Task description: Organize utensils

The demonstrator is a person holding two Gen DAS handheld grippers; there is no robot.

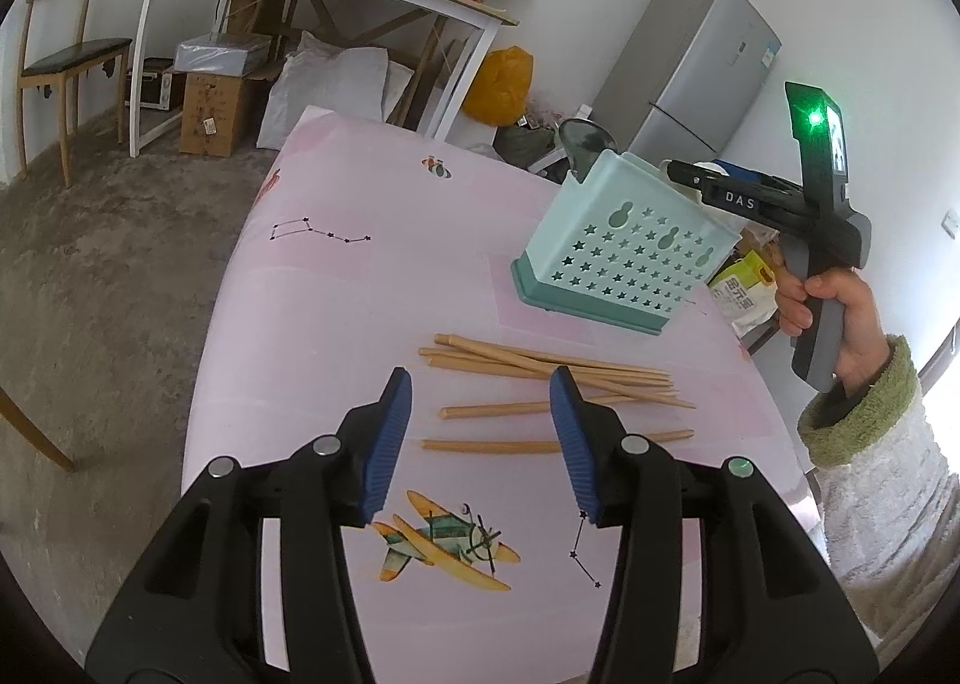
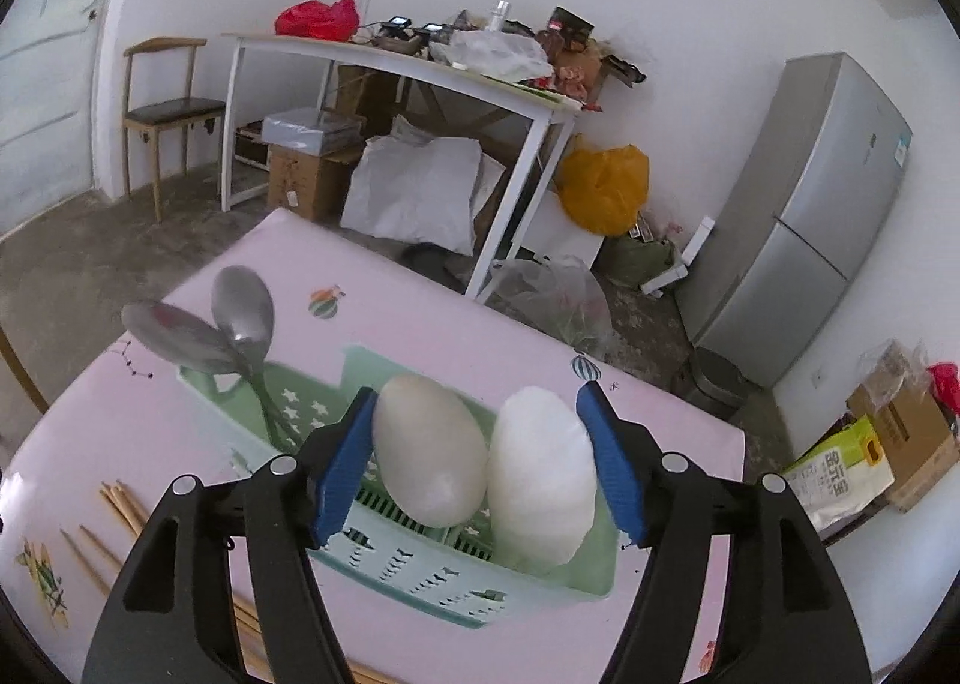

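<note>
Item 1, caddy (image 1: 624, 258): pale green perforated plastic, standing on the pink tabletop (image 1: 360, 288) toward its far right. You have it there as the collecting point, so the utensils go in handle-down.

Item 2, metal spoons (image 2: 240, 312): two, upright in the caddy's left compartment, bowls up and leaning toward the rim.

Item 3, white spoons (image 2: 480, 456): two broad ones, bowls up, in the right compartment. Your right hand-held gripper (image 2: 474, 462) stands over them with jaws wide on either side; the pads do not appear to press, which reads as a release just made.

Item 4, chopsticks (image 1: 558, 390): wooden, loose, lying flat on the tabletop in front of the caddy, some bunched, two apart. Not yet sorted.

Item 5, your left hand-held gripper (image 1: 480, 432): jaws about half open, empty, held low above the chopsticks, likely lined up to take one next.
</note>
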